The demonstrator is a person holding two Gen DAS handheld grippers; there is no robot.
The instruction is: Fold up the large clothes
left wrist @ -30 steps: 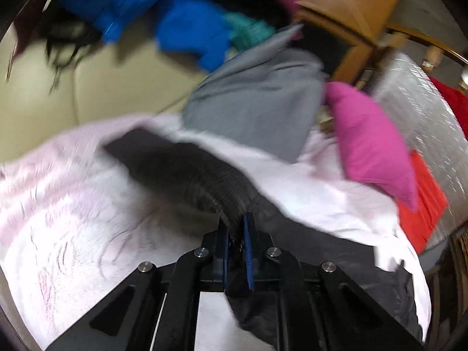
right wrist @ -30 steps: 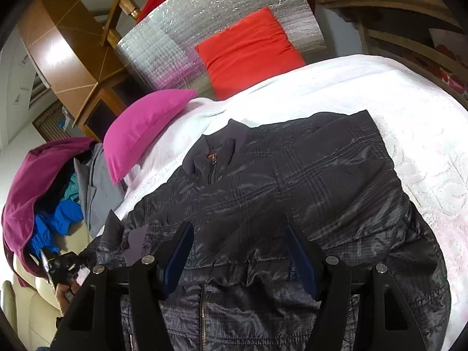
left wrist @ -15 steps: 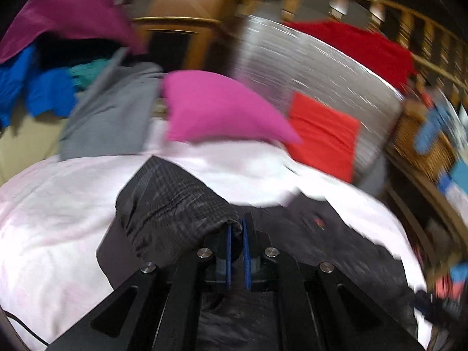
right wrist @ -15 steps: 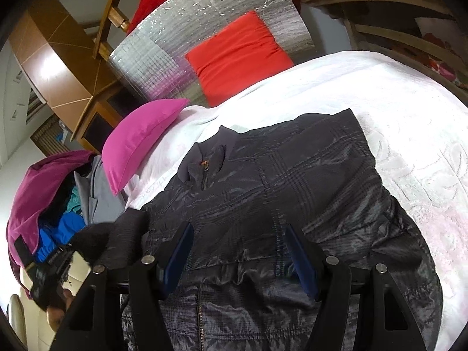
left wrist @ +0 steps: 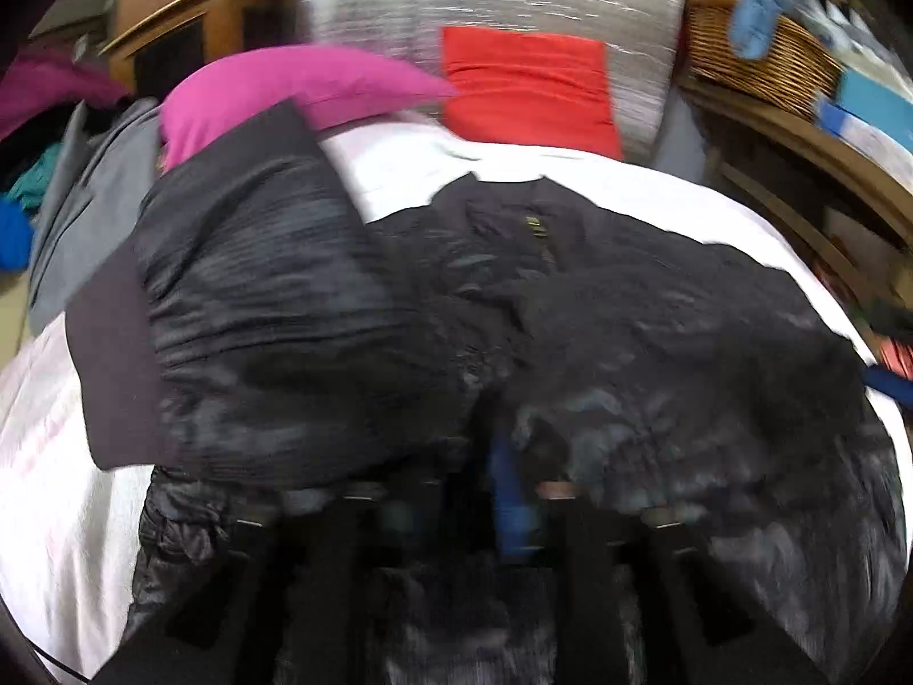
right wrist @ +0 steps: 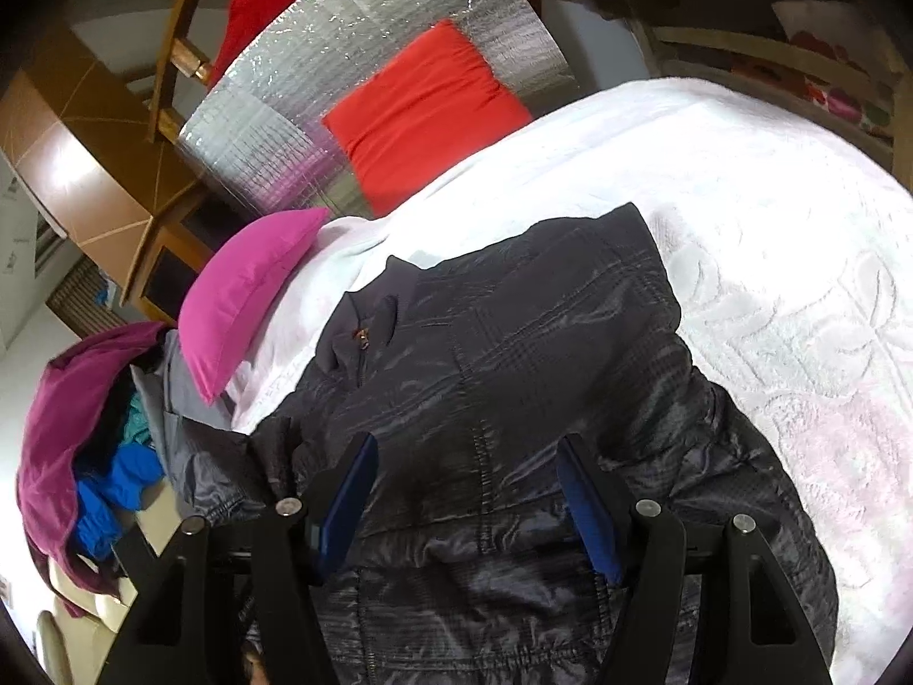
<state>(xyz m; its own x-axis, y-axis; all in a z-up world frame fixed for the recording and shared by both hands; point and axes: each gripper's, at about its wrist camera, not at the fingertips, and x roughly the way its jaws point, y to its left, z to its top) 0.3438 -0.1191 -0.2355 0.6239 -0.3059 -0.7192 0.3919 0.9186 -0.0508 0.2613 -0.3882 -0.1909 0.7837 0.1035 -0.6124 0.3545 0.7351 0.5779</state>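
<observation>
A dark shiny quilted jacket lies front up on a white bedspread, collar toward the pillows. My right gripper is open and empty, hovering over the jacket's lower middle. In the blurred left wrist view my left gripper is shut on the jacket's left sleeve, which is lifted and swung over the jacket body. One blue pad shows; the other is hidden by cloth.
A magenta pillow and a red cushion lie at the bed's head against a silver foil panel. A pile of grey, blue and purple clothes sits left of the bed. A wicker basket stands on shelving at right.
My left gripper has carried the sleeve from the left side up and over toward the jacket's middle. The right gripper has moved slightly closer to the jacket and stays open.
</observation>
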